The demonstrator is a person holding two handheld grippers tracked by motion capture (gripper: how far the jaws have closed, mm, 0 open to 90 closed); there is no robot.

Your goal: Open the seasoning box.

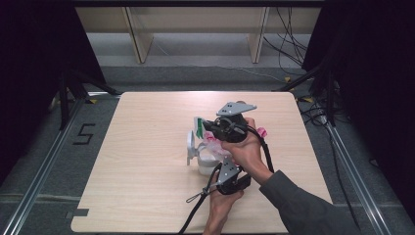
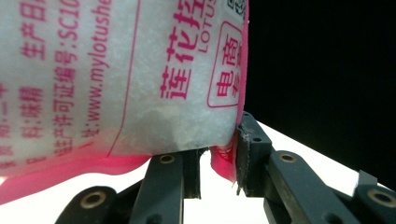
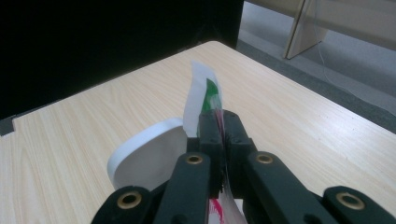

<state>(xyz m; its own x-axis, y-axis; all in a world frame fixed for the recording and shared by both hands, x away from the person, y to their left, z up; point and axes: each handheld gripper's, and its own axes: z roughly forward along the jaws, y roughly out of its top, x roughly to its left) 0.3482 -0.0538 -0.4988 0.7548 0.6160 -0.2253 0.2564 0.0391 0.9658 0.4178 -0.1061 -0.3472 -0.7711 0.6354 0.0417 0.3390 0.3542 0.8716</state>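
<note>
In the high view, near the middle of the frame, a pink-and-white seasoning bag [image 1: 211,139] is held over a white lidded container [image 1: 204,164] on the wooden table [image 1: 147,171]. The right gripper [image 1: 208,126] sits above it and the left gripper [image 1: 220,169] just below it. The step in hand is judged to be pouring the bag's contents into the container, or tearing its top open first; the bag's mouth is too small to be made out. The next move would call for a steady tilt, with the bag kept over the container's opening.

In the left gripper view, the bag's lower pink seam [image 2: 223,161] is pinched between jaws that stand partly closed. Red print fills the upper left: "www.mylotushe…", "LOTUS", "SC10…" and Chinese characters, among them "莲花" and "电商".

In the right gripper view, at centre frame, the jaws are pressed fully together on the bag's thin top edge [image 3: 205,100], white with a green patch. The container's raised lid [image 3: 149,156] lies lower left.
</note>
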